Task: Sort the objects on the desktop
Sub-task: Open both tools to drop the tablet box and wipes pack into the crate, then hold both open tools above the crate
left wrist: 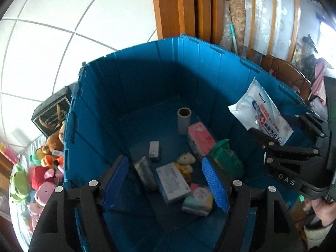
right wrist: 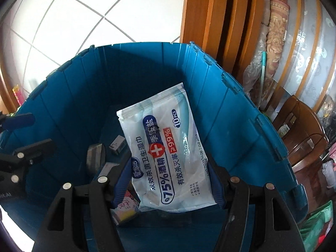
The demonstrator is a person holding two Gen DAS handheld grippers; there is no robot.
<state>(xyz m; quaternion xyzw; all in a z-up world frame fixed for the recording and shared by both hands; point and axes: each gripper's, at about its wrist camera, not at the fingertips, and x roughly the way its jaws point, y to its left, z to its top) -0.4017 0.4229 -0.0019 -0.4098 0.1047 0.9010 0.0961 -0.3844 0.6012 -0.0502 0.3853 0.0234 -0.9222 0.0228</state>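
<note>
Right gripper pinches the wipes pack by its bottom edge, mid-frame over the blue bin, left gripper spread empty; pack looks light, floppy, slick, so grip the sealed edge.

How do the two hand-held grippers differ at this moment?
The left hand-held gripper is open and empty; the right hand-held gripper is shut on the wet wipes pack. The left points down at items on the bin floor; the right holds its pack up near the blue bin rim. Both are over the bin.
</note>
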